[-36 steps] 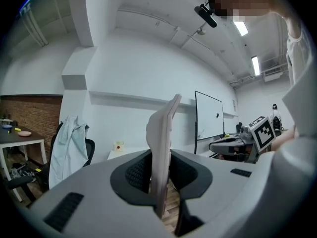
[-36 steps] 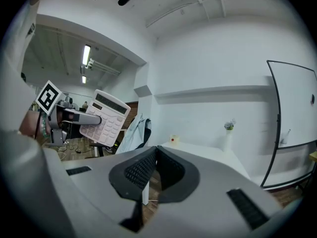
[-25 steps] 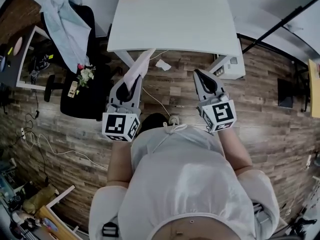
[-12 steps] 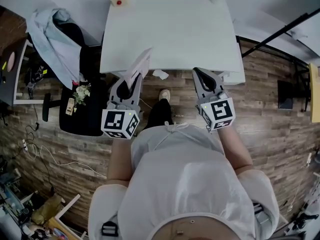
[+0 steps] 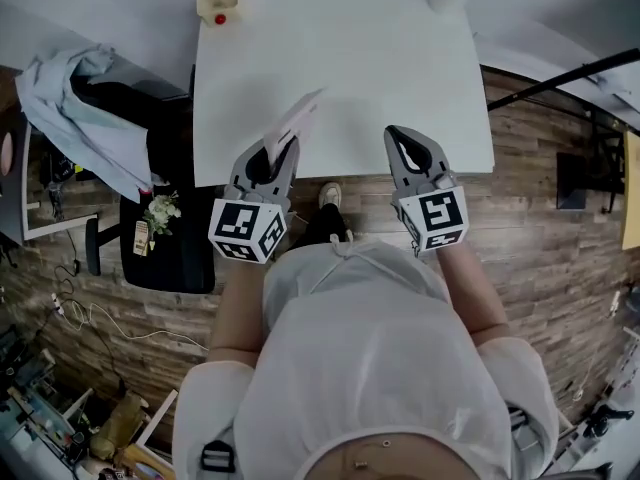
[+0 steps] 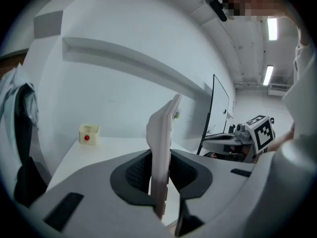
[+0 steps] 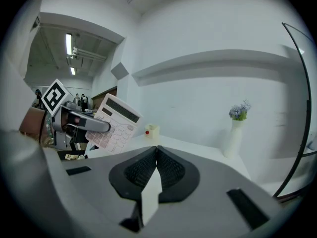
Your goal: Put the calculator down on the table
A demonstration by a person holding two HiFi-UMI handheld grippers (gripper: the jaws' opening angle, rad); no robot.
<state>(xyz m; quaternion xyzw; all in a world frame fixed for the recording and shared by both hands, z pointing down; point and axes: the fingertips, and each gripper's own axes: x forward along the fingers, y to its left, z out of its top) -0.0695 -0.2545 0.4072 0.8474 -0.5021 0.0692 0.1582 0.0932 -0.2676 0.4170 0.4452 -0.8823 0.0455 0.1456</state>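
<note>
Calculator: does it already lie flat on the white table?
No, the calculator stands on edge, clamped in the left claw, not resting on the table.

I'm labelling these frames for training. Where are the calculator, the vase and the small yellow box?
calculator [image 7: 120, 129]: right gripper view, on its key face.
vase [image 7: 232, 136]: right gripper view, on its white body.
box [image 6: 91, 135]: left gripper view, on its front wall.
</note>
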